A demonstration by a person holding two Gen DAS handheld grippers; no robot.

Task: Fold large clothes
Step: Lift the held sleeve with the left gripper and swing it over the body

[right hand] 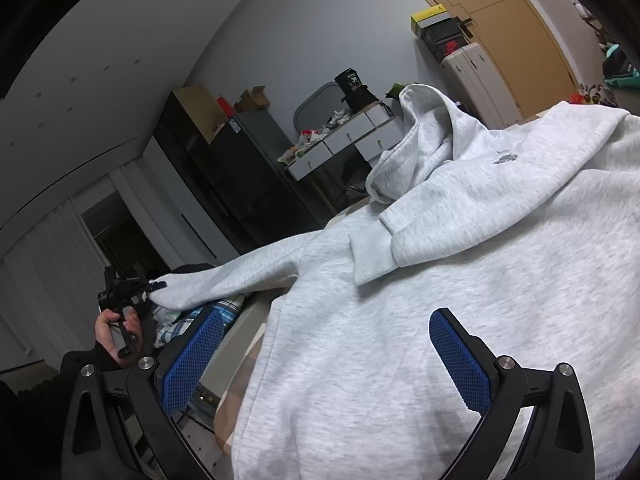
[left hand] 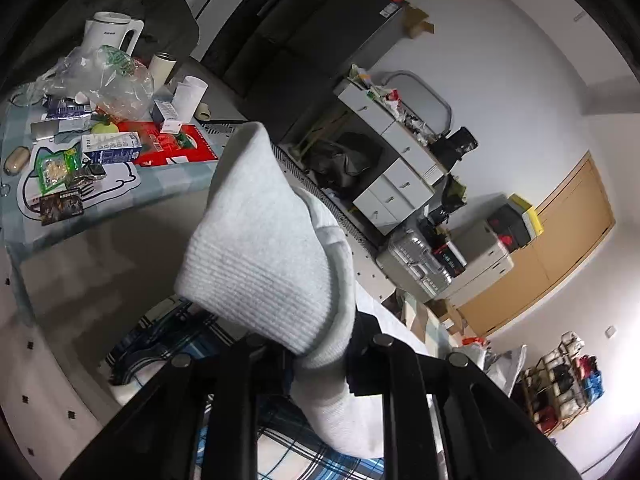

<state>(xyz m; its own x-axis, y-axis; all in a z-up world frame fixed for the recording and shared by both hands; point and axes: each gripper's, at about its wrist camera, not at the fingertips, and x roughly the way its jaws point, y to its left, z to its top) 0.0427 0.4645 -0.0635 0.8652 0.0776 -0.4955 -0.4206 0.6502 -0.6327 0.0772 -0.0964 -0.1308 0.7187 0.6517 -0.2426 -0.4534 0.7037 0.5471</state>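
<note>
The light grey hoodie (right hand: 460, 264) lies spread over a raised surface with its chest side up, and everything here is placed against it. The right gripper (right hand: 326, 364) hovers at the garment's near hem with its blue-padded fingers (right hand: 460, 360) spread wide apart; one finger sits over the cloth, the other (right hand: 196, 352) hangs just past the hoodie's side edge, and neither pad presses on the fabric. The hood (right hand: 416, 140) stands bunched up at the far end of the hoodie, beyond the small dark chest logo (right hand: 505, 158). From the hoodie's shoulder, one sleeve (right hand: 240, 276) stretches out sideways, off the body of the garment, to the left gripper (right hand: 154, 286), which is clamped on the cuff; a hand (right hand: 116, 332) holds that tool from below. In the left wrist view the ribbed cuff (left hand: 256, 256) rises straight out from between the black fingers, which are closed tight on it, and the cloth folds over and hides the pads. Beneath the held cuff lies a blue plaid fabric (left hand: 288, 432). Beyond the cuff stands a cluttered table (left hand: 172, 184) with a white kettle (left hand: 110, 34) on it, well apart from the hoodie.
</note>
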